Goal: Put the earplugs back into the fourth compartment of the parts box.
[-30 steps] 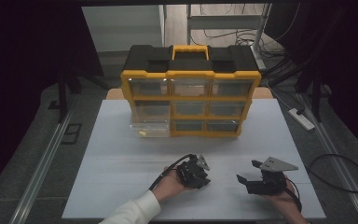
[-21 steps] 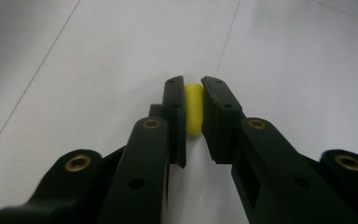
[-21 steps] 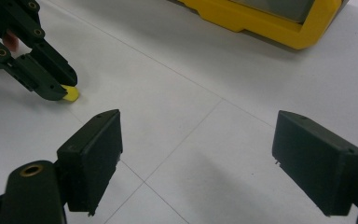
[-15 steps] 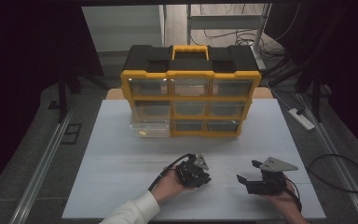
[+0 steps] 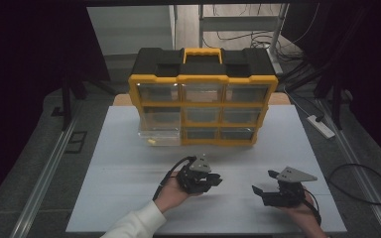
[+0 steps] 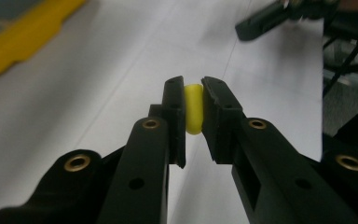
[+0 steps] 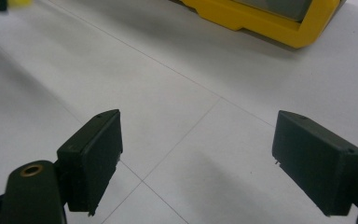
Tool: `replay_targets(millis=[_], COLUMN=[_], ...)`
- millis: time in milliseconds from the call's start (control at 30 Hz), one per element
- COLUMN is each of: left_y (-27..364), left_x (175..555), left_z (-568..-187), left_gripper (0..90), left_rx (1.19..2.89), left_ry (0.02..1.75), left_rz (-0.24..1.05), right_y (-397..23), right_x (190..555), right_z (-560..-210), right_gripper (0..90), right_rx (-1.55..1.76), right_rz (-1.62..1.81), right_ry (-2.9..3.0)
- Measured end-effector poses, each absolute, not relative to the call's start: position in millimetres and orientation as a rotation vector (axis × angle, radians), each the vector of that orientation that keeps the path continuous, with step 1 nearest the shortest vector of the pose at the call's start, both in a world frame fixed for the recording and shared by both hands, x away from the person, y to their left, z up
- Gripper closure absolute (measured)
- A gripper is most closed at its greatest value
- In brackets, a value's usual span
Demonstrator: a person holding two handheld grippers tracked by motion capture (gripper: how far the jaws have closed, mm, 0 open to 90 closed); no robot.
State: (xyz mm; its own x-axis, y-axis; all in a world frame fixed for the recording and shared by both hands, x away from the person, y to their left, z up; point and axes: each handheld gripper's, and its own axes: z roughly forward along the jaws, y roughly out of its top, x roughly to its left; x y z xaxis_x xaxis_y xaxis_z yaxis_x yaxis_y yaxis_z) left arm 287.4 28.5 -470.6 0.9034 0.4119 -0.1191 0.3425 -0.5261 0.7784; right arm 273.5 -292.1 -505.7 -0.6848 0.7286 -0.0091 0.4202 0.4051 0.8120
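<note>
Yellow piece (image 6: 193, 108) pinched in left tool (image 6: 193, 88) — right tool (image 7: 198, 140) agape

Black jaws with brass rivets, white sleeve (image 5: 131, 224).

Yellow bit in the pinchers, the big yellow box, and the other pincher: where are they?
yellow piece (image 6: 193, 108), left gripper view, its middle between the pads.
drawer box (image 5: 203, 79), high view, yellow top rim.
right gripper (image 7: 198, 163), right gripper view, midway between its open fingertips.
</note>
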Motion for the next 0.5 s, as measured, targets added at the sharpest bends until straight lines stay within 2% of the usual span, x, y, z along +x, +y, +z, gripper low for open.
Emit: replay_targets(millis=[500], left_y=[66.6], left_x=[283.3], left_z=[-422.6], left_gripper=[79.1], left_rx=[1.987], left_ry=[0.561], left_rz=[0.163], right_y=[-291.4], right_x=[273.6], right_z=[-505.8], right_gripper=[16.7], right_rx=[0.985], right_rz=[1.180], right_ry=[2.307])
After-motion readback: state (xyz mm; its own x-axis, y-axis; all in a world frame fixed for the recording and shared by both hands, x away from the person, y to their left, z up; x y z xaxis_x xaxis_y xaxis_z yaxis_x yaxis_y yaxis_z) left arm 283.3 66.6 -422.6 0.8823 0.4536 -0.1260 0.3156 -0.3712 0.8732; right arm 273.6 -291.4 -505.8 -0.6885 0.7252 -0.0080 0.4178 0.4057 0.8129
